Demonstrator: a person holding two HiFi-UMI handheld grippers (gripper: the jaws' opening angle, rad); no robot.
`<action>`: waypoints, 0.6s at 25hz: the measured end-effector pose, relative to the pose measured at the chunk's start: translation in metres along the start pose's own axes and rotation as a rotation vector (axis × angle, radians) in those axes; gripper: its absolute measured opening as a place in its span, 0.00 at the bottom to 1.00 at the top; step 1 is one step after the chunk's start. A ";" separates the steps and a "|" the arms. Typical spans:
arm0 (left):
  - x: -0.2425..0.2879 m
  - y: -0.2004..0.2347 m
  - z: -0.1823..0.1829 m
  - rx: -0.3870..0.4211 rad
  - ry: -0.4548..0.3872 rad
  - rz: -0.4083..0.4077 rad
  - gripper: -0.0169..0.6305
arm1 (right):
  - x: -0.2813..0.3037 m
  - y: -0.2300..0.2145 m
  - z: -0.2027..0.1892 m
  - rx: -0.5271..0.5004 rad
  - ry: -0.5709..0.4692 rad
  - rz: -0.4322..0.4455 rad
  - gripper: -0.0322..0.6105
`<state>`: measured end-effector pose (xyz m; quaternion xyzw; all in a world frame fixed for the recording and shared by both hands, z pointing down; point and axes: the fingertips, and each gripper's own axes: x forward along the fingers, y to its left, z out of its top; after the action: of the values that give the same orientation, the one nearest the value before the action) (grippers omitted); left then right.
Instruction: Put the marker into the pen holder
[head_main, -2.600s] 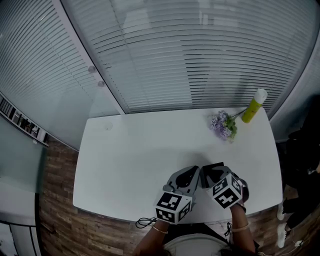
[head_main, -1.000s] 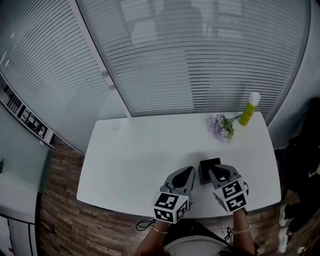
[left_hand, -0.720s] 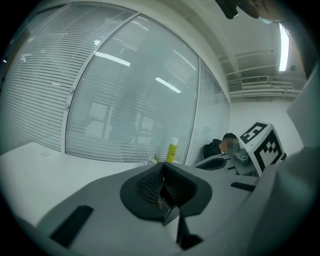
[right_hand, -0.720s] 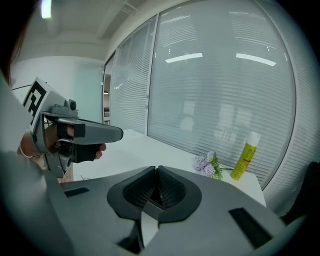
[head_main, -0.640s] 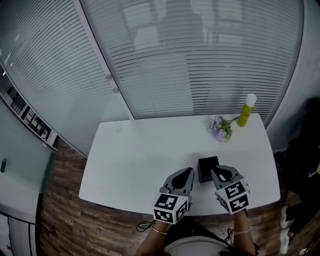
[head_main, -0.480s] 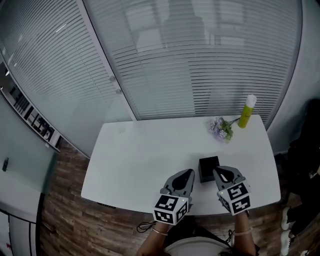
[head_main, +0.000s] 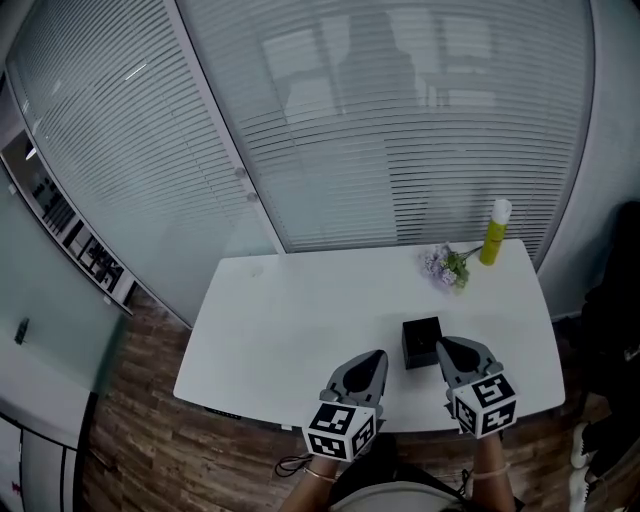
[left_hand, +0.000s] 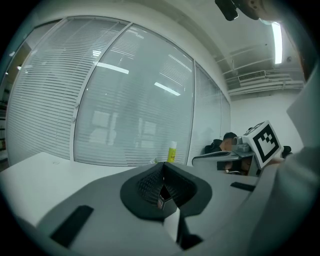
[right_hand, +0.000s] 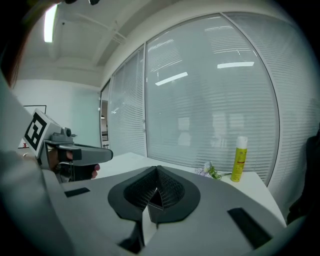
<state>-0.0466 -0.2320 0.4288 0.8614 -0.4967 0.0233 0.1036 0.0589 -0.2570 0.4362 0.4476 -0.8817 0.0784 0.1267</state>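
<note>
The black square pen holder stands on the white table near its front edge. No marker shows in any view, and I cannot see the holder's inside. My left gripper hovers at the front edge, left of the holder, its jaws pressed together on nothing. My right gripper sits just right of the holder, also shut and empty. The left gripper view shows its closed pads, and the right gripper view shows the same.
A yellow spray bottle and a small bunch of purple flowers stand at the table's far right corner. Window blinds run behind the table. Wood floor lies to the left. The bottle also appears ahead in the right gripper view.
Both grippers have drawn back toward the near edge. The right gripper came off the pen holder, which now stands uncovered. The head view has risen and pulled back.
</note>
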 end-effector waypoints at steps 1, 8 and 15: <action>-0.003 -0.001 0.000 0.003 -0.001 0.005 0.06 | -0.003 0.001 0.002 0.010 -0.012 0.004 0.10; -0.021 -0.009 0.003 0.007 -0.012 0.027 0.06 | -0.026 0.006 0.008 -0.005 -0.058 -0.011 0.09; -0.036 -0.024 0.006 0.008 -0.033 0.038 0.06 | -0.051 0.013 0.013 -0.036 -0.088 -0.021 0.09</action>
<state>-0.0443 -0.1911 0.4142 0.8525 -0.5145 0.0131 0.0917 0.0749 -0.2133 0.4088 0.4574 -0.8831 0.0415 0.0966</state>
